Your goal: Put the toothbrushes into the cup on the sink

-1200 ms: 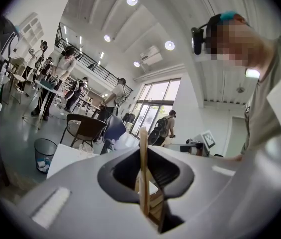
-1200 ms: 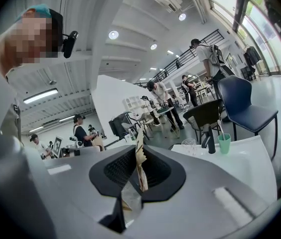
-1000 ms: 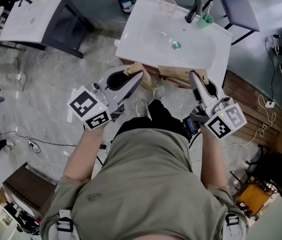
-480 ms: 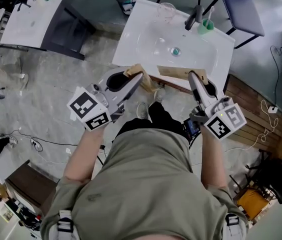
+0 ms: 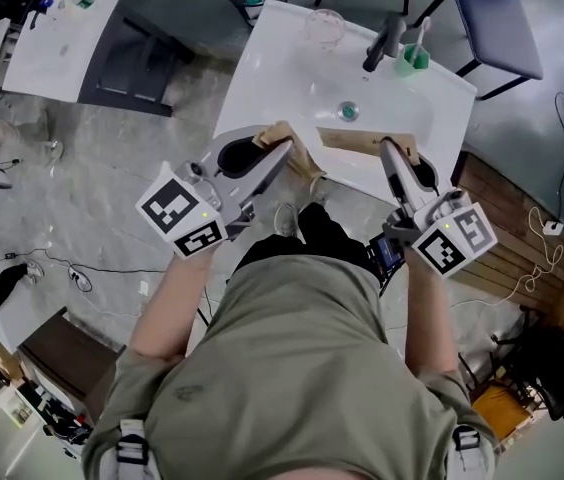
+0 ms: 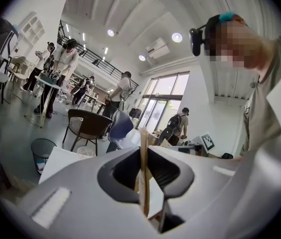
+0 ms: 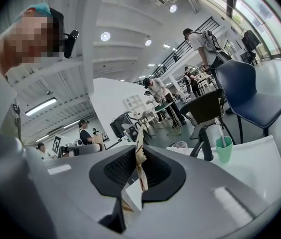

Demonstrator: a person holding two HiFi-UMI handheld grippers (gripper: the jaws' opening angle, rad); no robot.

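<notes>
Nearest me is the person's grey-green shirt (image 5: 292, 368), with both arms out towards the sink (image 5: 282, 68). The left hand-held gripper (image 5: 280, 153) is pinching a tan packet (image 5: 287, 140); seen edge-on in its own view, the card (image 6: 143, 148) is clamped between the pads. The right hand-held gripper (image 5: 387, 148) is pinching a tan strip (image 5: 357, 143), a thin crumpled edge (image 7: 140, 158) caught in the jaws. I can't tell whether these are one torn wrapper or two, or whether a brush is inside; they're likely toothbrush packaging. Both are held just over the near rim of the sink. Further back are the drain (image 5: 349, 113) and the faucet (image 5: 382, 40). The green cup (image 5: 417, 61) is just right of the faucet at the back edge and already holds a toothbrush (image 5: 424, 33). A clear glass (image 5: 326, 26) sits at the back left, and a blue chair (image 5: 497, 8) stands beyond. The step looks like carrying the pieces over or unwrapping them. To do it well, keep both grips firm on the thin card and pull evenly so nothing drops in the basin. Go round the faucet and come down onto the cup from above, without knocking the cup or the brush in it.
</notes>
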